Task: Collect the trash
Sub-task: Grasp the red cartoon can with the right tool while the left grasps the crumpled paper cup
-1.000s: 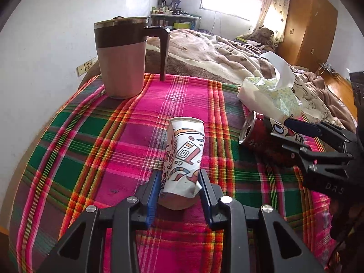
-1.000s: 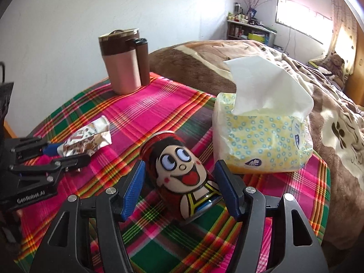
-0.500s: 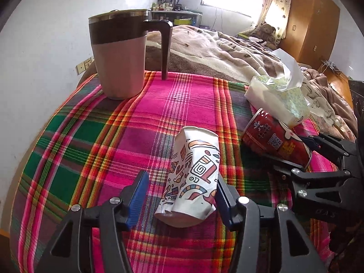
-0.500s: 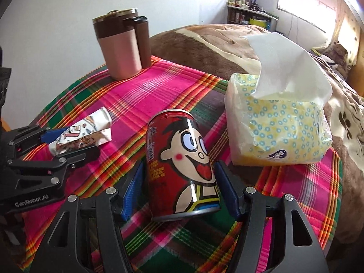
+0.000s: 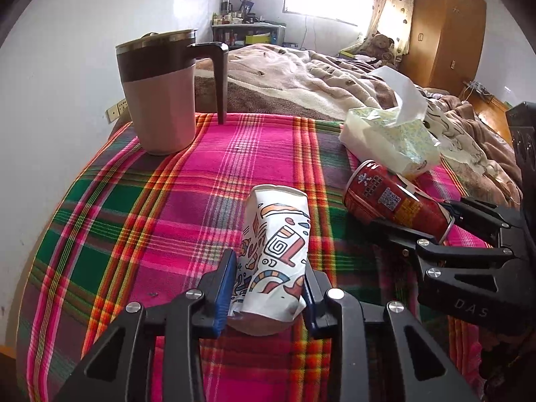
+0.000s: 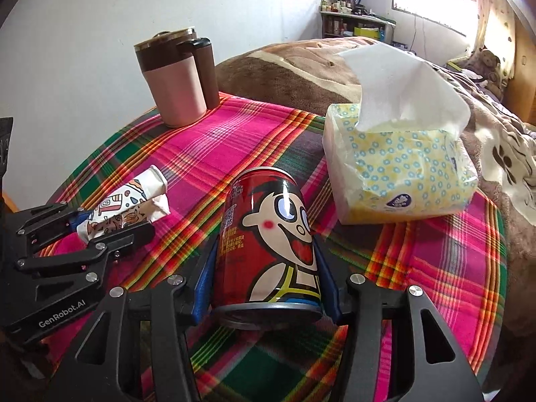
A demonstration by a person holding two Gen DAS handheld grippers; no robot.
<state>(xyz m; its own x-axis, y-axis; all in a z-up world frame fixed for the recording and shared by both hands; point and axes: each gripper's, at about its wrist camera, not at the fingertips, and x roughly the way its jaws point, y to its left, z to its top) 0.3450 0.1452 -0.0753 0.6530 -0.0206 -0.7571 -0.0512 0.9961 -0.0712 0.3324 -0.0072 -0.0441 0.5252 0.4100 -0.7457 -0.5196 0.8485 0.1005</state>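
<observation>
A table (image 5: 100, 201) under a plaid cloth carries everything. At its far left stands a pink mug (image 5: 160, 100); at far right lies a tissue pack (image 6: 402, 174). The right tool (image 6: 266, 284) is clamped on a red can (image 6: 268, 244) at the near right. Left of it, the left tool (image 5: 268, 288) pinches a crushed paper cup (image 5: 278, 251).

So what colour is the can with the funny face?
The cartoon-face drink can is red, with a cream face and black hair; the right wrist view shows it best.
</observation>
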